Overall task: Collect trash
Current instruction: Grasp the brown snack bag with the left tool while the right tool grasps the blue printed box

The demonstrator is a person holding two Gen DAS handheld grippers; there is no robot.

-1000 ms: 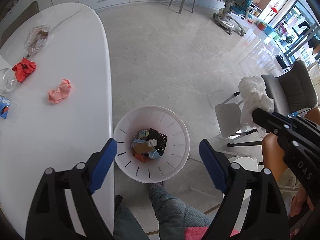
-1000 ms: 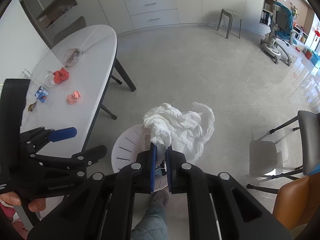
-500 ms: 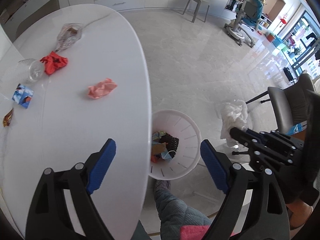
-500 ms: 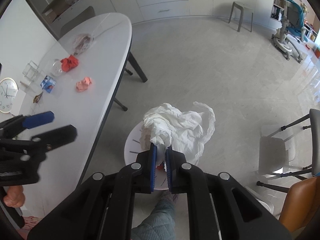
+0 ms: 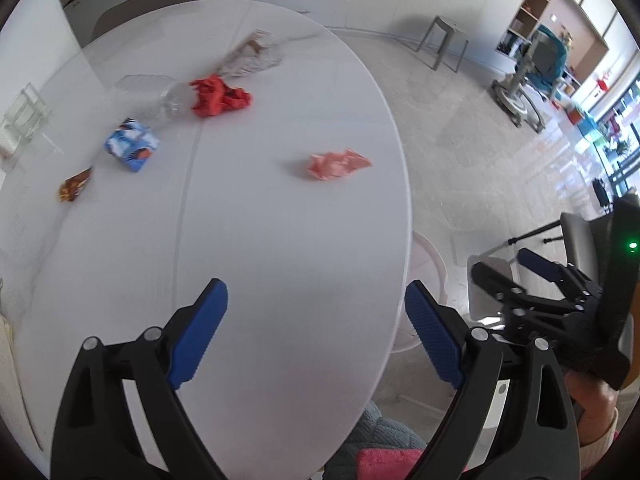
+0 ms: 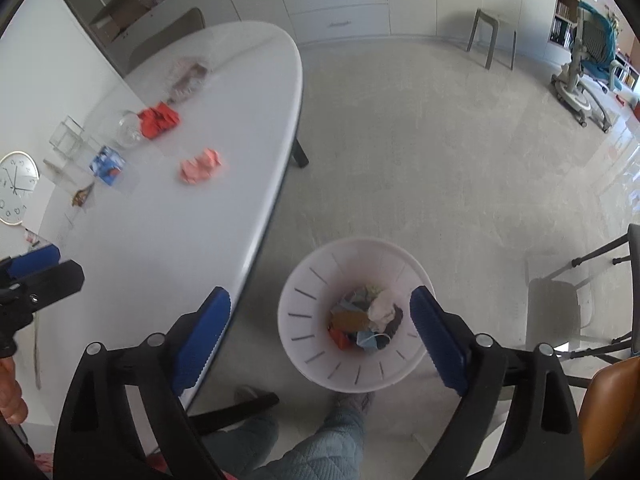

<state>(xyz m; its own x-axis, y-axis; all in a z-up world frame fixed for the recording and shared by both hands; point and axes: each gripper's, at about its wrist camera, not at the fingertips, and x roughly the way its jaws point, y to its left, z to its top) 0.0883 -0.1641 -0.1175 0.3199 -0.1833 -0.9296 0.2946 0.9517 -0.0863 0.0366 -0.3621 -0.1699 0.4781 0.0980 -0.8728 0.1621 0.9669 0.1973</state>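
My left gripper (image 5: 316, 332) is open and empty above the near end of the white oval table (image 5: 240, 240). A crumpled pink paper (image 5: 338, 164), a red crumpled wad (image 5: 220, 96), a blue wrapper (image 5: 132, 148), a small brown wrapper (image 5: 74, 186) and a clear plastic bag (image 5: 252, 56) lie on it. My right gripper (image 6: 320, 332) is open and empty above the white slotted bin (image 6: 304, 320), which holds mixed trash with a white wad (image 6: 382, 306) on top. The pink paper also shows in the right wrist view (image 6: 200, 166).
A clear cup (image 5: 176, 100) lies beside the red wad. A wall clock (image 6: 16, 188) leans at the table's left. A grey chair (image 6: 560, 308) and an orange seat (image 6: 612, 404) stand right of the bin. A stool (image 6: 494, 36) stands far back. The person's legs (image 6: 340, 440) are below the bin.
My right gripper opened and the white crumpled tissue it held dropped into the bin. My left gripper swung left from the bin to over the table.
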